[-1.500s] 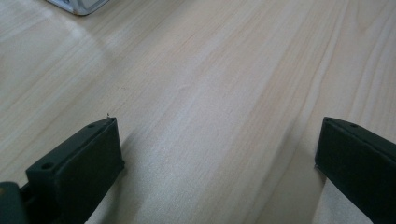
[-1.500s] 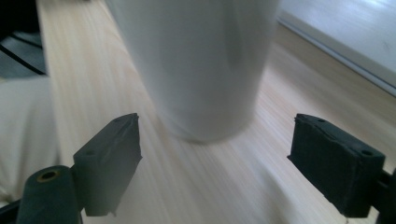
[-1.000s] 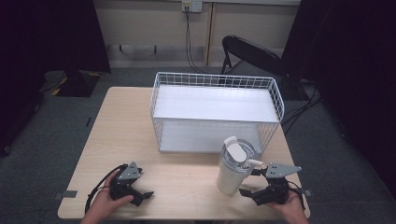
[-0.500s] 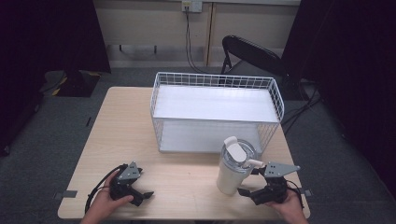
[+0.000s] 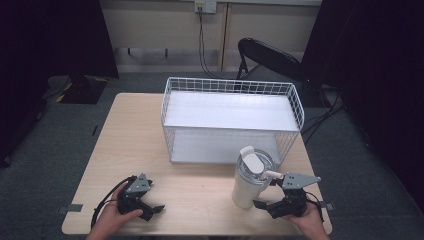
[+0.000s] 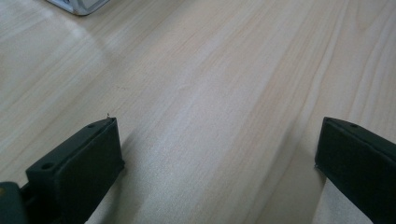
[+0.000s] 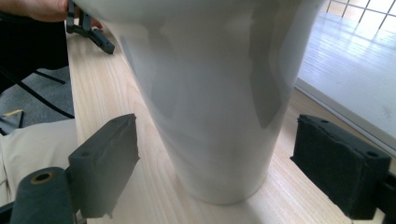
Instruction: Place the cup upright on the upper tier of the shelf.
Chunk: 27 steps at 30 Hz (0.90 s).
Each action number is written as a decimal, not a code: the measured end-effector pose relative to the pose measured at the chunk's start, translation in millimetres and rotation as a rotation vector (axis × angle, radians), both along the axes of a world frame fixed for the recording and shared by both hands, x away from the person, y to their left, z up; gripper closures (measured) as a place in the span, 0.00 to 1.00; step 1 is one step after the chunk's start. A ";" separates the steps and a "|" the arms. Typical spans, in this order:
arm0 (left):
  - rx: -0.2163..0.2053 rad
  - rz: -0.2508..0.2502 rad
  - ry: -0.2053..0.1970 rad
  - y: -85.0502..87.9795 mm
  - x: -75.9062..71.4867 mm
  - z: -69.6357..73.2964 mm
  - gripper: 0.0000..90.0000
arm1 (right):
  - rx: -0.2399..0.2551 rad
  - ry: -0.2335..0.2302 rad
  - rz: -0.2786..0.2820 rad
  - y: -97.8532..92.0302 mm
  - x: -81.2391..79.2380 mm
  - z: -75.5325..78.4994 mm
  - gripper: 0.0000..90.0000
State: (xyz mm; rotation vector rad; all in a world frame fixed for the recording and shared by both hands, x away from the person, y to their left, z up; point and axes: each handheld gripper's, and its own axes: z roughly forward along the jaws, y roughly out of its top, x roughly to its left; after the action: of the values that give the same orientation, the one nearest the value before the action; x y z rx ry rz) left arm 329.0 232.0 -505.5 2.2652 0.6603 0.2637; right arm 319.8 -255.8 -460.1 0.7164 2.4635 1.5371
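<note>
A white tumbler (image 5: 250, 179) with a lid and a side handle stands upright on the wooden table (image 5: 135, 135), near its front right. My right gripper (image 5: 267, 202) sits just right of the tumbler, low on the table, open. In the right gripper view the tumbler (image 7: 210, 93) rises between the two jaws, with a gap on each side. My left gripper (image 5: 152, 202) rests at the front left of the table, open, with bare wood (image 6: 210, 116) between its jaws.
A white wire basket (image 5: 230, 120) with a shelf stands at the back middle of the table, close behind the tumbler. A black chair (image 5: 270, 57) is beyond the table. The left gripper (image 7: 93, 35) and a hand appear far off in the right gripper view.
</note>
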 end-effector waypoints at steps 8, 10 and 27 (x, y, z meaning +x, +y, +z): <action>0.000 0.000 0.000 0.0 0.0 0.0 0.00 | 0.027 -0.001 0.008 4.0 2.2 1.6 0.15; 0.000 0.000 0.000 0.0 0.0 0.0 0.00 | 0.033 -0.005 0.008 5.7 2.5 1.3 0.15; 0.000 0.000 0.000 0.0 0.0 0.0 0.00 | 0.063 -0.025 0.004 14.7 9.3 2.8 0.12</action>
State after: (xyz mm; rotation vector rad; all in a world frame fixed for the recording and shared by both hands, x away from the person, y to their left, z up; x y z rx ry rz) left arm 329.0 232.0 -505.5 2.2652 0.6603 0.2639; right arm 329.1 -241.0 -457.4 0.6987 2.4102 1.6214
